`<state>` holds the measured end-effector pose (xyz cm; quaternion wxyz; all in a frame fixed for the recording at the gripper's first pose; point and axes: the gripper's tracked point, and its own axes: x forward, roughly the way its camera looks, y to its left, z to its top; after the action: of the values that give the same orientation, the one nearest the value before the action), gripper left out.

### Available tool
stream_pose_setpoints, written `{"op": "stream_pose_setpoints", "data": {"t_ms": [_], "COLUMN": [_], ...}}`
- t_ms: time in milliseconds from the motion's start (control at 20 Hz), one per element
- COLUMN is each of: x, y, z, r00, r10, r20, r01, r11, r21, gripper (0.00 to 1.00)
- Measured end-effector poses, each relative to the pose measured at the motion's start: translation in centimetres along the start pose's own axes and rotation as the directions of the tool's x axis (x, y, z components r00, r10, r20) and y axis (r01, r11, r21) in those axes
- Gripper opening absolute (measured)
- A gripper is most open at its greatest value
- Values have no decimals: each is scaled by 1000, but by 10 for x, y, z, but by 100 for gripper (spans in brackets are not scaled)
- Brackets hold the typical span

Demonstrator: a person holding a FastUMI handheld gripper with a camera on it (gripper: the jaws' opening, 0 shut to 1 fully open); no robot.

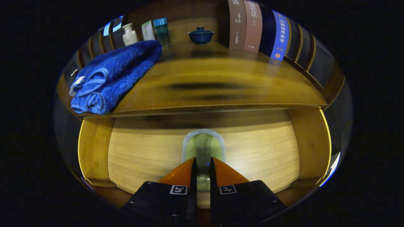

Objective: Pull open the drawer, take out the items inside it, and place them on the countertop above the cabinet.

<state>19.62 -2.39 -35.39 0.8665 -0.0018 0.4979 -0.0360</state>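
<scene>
I look down into the open wooden drawer (pixel 142 157), with the countertop (pixel 227 78) above and beyond it. My gripper (pixel 203 161) is shut on a pale green item with a grey rim (pixel 203 142). The item sticks out ahead of the fingertips over the drawer floor. Both fingers press on its narrow near end. I cannot tell whether it rests on the drawer floor or hangs above it. A folded blue towel (pixel 116 72) lies on the left end of the countertop.
At the back of the countertop stand a small white bottle (pixel 129 34), a white tube (pixel 148 30), a teal cup (pixel 162 31), a dark blue lidded bowl (pixel 200 35) and several upright books (pixel 252 26). Drawer side walls (pixel 93 148) rise left and right.
</scene>
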Motion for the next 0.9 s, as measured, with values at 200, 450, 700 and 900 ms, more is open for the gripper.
{"op": "stream_pose_setpoints", "data": {"t_ms": [200,450,700,900], "x": [-10,-48,-92,-123], "y": [1,-2,-4,-6], "z": [-4,-2,2,14], "r00": [999,996,989,979], "r10": [29,41,56,63], "r20": [17,76,139,196], "r01": [-29,-42,-59,-69], "r11": [1000,999,998,997], "r21": [-4,12,20,28], "gripper": [21,21,21,21]}}
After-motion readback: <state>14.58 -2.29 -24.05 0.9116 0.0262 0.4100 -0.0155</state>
